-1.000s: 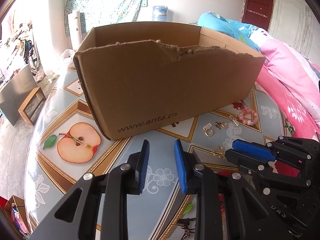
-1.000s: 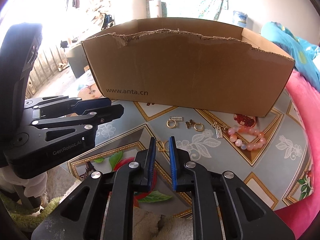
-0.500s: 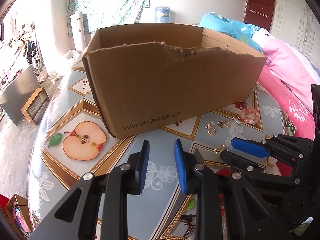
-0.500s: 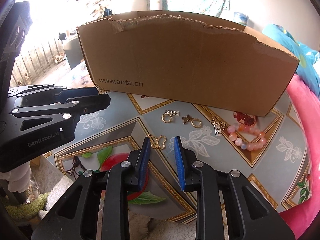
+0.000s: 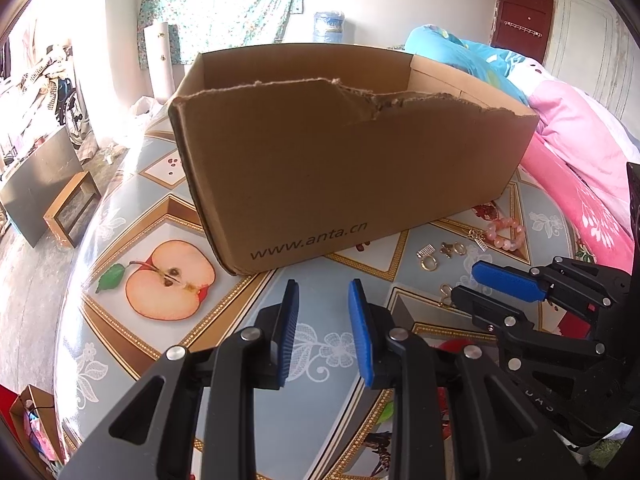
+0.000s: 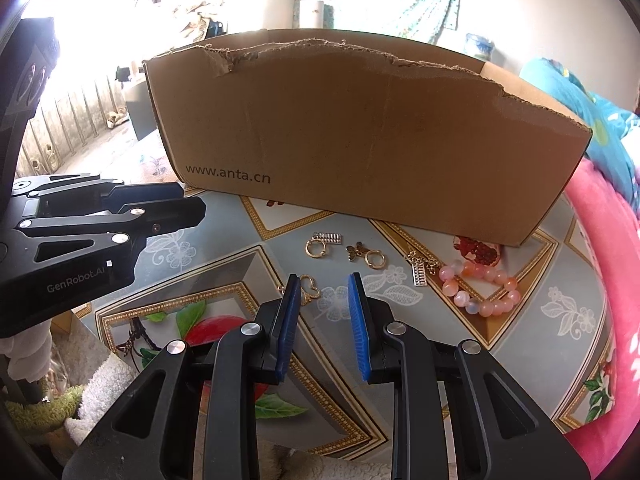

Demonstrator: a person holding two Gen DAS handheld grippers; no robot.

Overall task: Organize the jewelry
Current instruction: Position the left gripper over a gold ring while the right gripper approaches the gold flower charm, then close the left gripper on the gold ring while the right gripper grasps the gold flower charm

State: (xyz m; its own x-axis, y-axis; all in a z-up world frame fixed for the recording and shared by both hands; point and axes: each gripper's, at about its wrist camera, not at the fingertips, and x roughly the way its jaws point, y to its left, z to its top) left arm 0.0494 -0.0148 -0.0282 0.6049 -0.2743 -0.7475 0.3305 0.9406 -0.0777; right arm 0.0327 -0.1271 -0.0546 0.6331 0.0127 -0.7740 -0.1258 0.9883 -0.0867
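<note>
Left tongs (image 5: 323, 330) hover narrowly parted, empty, over the counter (image 5: 120, 344) before the cardboard box (image 6: 360, 136). Right tongs (image 6: 323, 322), narrowly parted after just opening, hold nothing; gold butterfly charm (image 6: 308, 294) lies at their left tip; hoop earrings (image 6: 318, 248) and pink bead bracelet (image 6: 480, 288) rest toward the counter's right edge.

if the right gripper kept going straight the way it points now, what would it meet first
Probably the patterned tabletop, just right of the gold butterfly-shaped charm. The right gripper is open, tilted down, with nothing between its pads. Depth is hard to judge through the fisheye.

Home bedroom — pink quilt (image 5: 576, 152) beside.
</note>
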